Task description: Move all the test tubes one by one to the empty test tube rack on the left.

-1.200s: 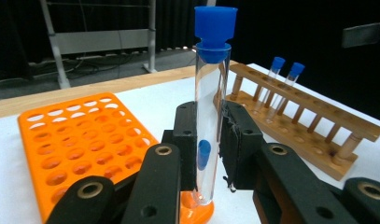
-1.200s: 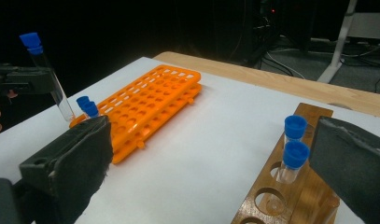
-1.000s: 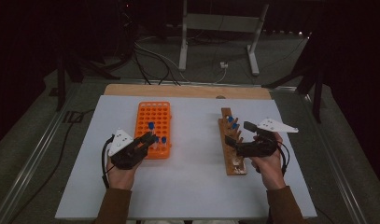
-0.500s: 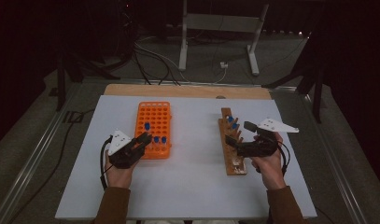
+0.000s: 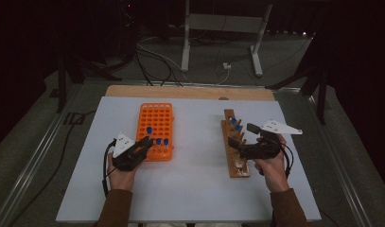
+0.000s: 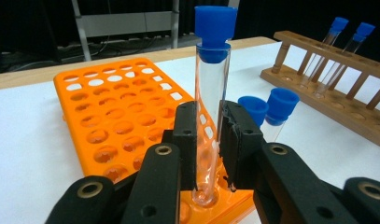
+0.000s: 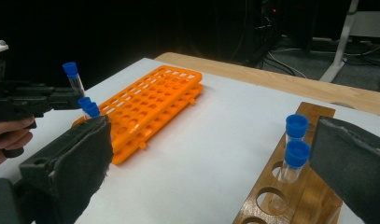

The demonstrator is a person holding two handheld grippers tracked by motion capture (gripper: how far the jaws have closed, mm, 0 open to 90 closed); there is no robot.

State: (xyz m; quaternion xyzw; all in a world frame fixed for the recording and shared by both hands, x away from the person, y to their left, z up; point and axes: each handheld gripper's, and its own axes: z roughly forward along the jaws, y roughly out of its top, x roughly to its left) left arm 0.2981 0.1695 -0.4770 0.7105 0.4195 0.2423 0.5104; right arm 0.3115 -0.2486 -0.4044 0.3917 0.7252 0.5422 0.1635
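- Orange rack (image 5: 154,124), the landmark here: a flat tray of round wells on the white table (image 5: 195,189). Two blue-capped tubes (image 5: 161,144) stand in wells at its near right corner; most other wells show empty.
- Test tube (image 6: 212,112), clear with a blue cap: it stands at the rack's near edge, just beside those two capped tubes, its foot sunk in a well of the front row. Its long axis runs upright, cap at the top, rounded bottom down in the well.
- Your left gripper (image 6: 209,140): the two black jaws pinch the glass wall of the test tube low on its length, pads pressed on either side. In the high view this left gripper (image 5: 144,144) sits at the rack's near left corner.
- Wooden rack (image 5: 235,146): a long strip well to the right of the orange rack, with a row of holes. Two blue-capped tubes (image 7: 294,144) lean in its far holes; the nearer holes seen in the right gripper view are empty.
- Your right gripper (image 5: 241,136): it hovers over the wooden rack, well apart from the orange rack. Its jaws stand spread wide, with nothing between the pads.
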